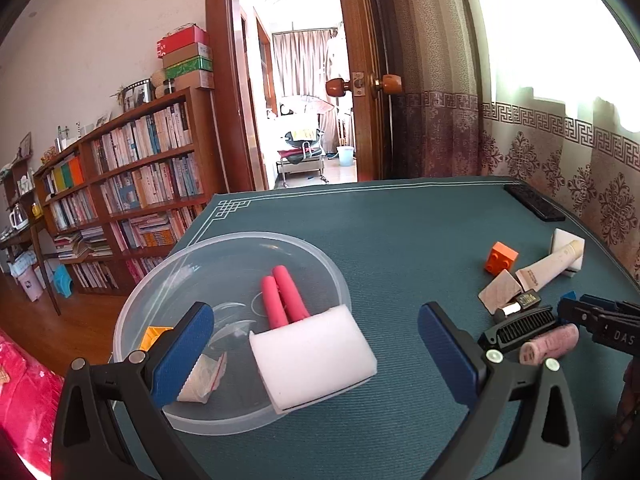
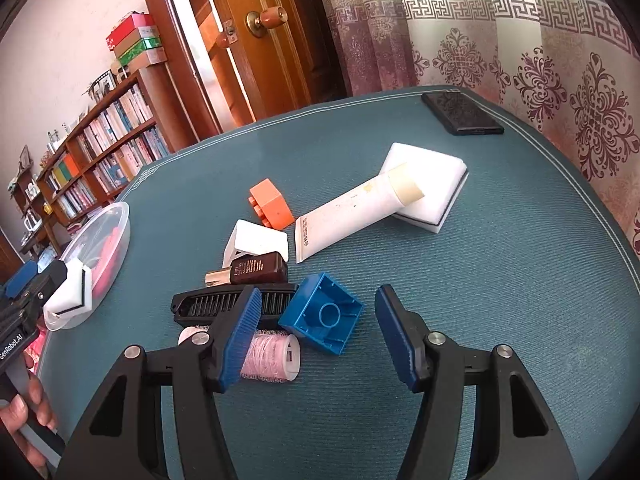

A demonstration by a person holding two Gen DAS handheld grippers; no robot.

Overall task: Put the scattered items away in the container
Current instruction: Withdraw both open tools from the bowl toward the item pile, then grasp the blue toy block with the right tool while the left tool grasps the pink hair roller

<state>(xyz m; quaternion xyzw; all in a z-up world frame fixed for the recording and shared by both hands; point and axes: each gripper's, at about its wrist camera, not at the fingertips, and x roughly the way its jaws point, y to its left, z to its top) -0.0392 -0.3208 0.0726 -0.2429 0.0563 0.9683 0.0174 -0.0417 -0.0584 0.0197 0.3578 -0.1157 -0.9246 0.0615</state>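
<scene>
Both tongs gape empty: left tongs (image 1: 316, 344) over a sponge (image 1: 312, 354) perched on the bowl (image 1: 224, 248) rim, which may tip out; right tongs (image 2: 316, 336) near the blue brick (image 2: 320, 314).

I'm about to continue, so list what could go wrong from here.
The white sponge sits tilted on the bowl's rim, not inside, and may tip out onto the table. The open right gripper straddles the blue block beside the pink roller and black comb; closing could knock them.
</scene>
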